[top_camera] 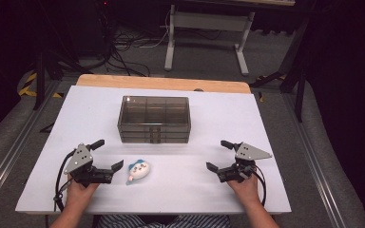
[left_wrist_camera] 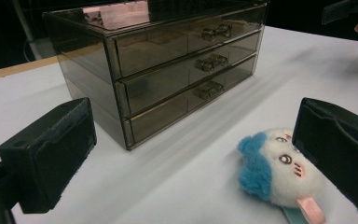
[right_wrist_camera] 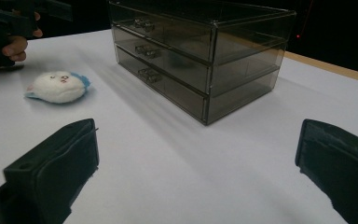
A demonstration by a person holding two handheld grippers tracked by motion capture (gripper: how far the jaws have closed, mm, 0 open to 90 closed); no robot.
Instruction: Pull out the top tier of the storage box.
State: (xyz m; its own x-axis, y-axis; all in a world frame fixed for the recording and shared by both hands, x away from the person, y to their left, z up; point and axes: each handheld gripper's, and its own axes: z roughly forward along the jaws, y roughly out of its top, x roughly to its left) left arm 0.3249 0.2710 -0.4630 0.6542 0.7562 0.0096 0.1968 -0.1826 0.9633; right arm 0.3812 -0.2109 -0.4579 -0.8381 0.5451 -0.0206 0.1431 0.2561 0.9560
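We hold both grippers' jaws wide and empty over the counter, the left gripper flanking the plush toy to grasp it, the right gripper waiting near the drawer box.

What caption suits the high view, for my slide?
Open left gripper beside a plush toy, right gripper open, before closed drawer box.

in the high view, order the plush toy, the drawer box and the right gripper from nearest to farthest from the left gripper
1. Plush toy: just beside the left gripper, toward the table's middle.
2. Drawer box: farther back, at the table's centre.
3. Right gripper: across the table, at the near right.
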